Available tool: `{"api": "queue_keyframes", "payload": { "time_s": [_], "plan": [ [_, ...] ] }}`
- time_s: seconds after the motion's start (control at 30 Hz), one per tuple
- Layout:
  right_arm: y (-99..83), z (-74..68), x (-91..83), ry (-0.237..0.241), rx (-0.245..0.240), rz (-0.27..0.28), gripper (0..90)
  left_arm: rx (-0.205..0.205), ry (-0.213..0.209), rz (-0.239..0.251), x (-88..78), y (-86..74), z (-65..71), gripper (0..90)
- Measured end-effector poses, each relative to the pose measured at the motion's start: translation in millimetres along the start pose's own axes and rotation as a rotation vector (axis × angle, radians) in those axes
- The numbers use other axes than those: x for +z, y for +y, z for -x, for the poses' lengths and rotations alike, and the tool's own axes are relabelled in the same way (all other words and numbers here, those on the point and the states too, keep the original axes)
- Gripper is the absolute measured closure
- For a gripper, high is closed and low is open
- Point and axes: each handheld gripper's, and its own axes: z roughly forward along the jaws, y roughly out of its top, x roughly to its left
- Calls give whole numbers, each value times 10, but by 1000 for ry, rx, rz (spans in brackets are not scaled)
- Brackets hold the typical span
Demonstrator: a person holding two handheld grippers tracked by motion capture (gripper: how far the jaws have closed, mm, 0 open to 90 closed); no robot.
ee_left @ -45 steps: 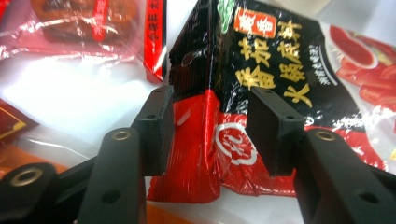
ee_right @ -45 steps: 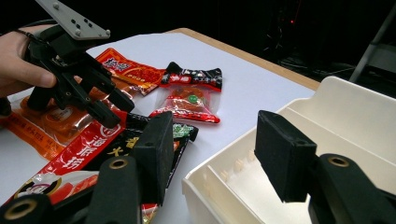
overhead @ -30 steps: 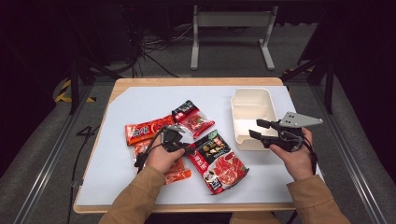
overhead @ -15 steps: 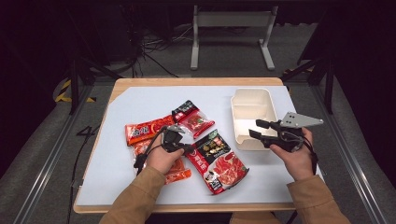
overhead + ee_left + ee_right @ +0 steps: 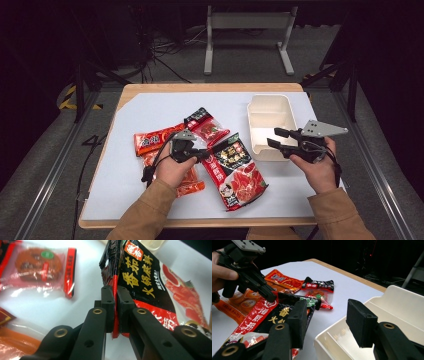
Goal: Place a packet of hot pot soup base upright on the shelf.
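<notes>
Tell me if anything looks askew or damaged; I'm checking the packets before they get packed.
Nothing looks torn or spilled. The large black-and-red packet has one edge lifted, pinched by the left gripper. The other packets lie loosely overlapped beside the empty white tray.

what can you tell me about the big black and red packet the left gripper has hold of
The big packet is a glossy, flat plastic pouch, black at the top with yellow Chinese characters and an orange-red label, and red below with a printed picture of red food. It lies on the white table cover beside the cream bin, its top edge partly lifted. The left gripper is shut on its red-trimmed side edge, near a small hang hole. Its top corner reaches the smaller red snack packet.
</notes>
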Motion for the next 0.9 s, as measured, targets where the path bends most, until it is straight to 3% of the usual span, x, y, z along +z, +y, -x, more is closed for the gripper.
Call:
{"api": "queue_keyframes", "payload": {
  "time_s": [0.3,0.33,0.53,0.6,0.67,0.9],
  "plan": [
    [49,-37,-31,-5,-17,15,535,87,28,103,-247,127,192,866],
    [52,-38,-35,-9,-17,18,538,114,33,117,-293,146,227,866],
    [77,-73,-36,61,-13,24,535,196,45,183,-448,215,406,868],
    [88,-102,-27,65,-20,15,527,201,47,192,-463,221,427,869],
    [102,-135,-22,86,-23,13,526,246,65,210,-522,243,504,870],
    [135,-211,8,155,-26,15,492,302,78,251,-602,267,612,869]
  ]
}}
